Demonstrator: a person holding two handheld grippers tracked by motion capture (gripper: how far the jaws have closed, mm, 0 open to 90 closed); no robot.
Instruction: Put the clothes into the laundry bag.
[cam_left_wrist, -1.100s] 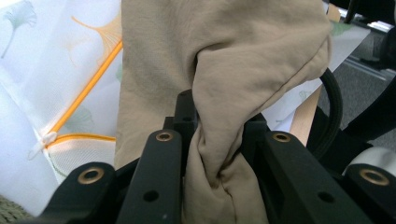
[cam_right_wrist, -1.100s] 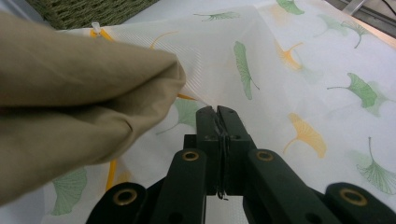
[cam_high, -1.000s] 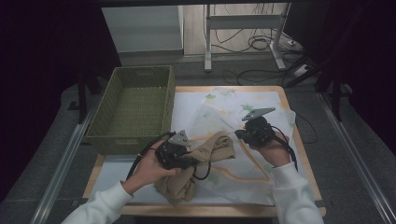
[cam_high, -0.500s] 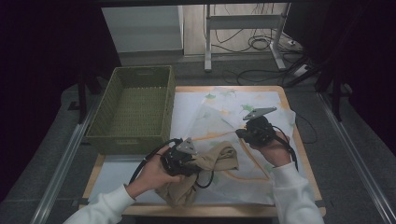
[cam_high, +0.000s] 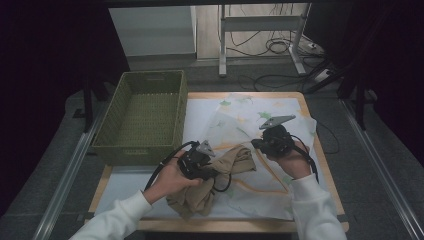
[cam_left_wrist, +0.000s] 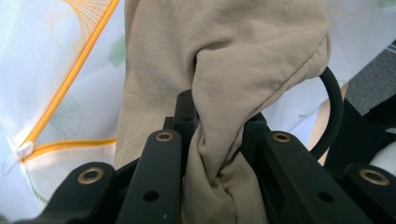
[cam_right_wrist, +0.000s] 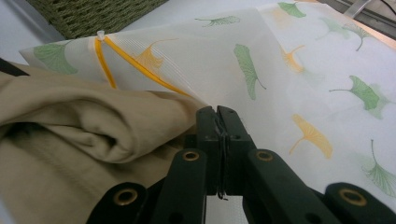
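Since the earlier high view, the left gripper (cam_high: 212, 167) has moved a little toward the right gripper (cam_high: 255, 144), and it has pulled the beige cloth (cam_high: 235, 162) with it, so that one end of the cloth now reaches closer to the right hand (cam_high: 292, 160). The right gripper has stayed in its place.

In the left gripper view the jaws are clenched on a bunched fold of the beige cloth (cam_left_wrist: 233, 70); the fabric is squeezed between the two black jaws and swells out above them. In the high view the rest of the cloth hangs down in a crumpled heap under the left hand (cam_high: 172, 180), near the front edge of the tabletop (cam_high: 310, 107).

In the right gripper view the jaws are pressed together on the thin edge of the white mesh bag (cam_right_wrist: 289, 70), which has green and yellow leaf prints and an orange zipper (cam_right_wrist: 140, 60). The beige cloth (cam_right_wrist: 70, 140) lies just beside these jaws, at the bag's edge; I cannot tell if part of it is already inside the bag.

The mesh bag (cam_high: 250, 115) is spread over the right half of the tabletop. The green woven basket (cam_high: 145, 115) stands at the left rear corner, apart from both hands.
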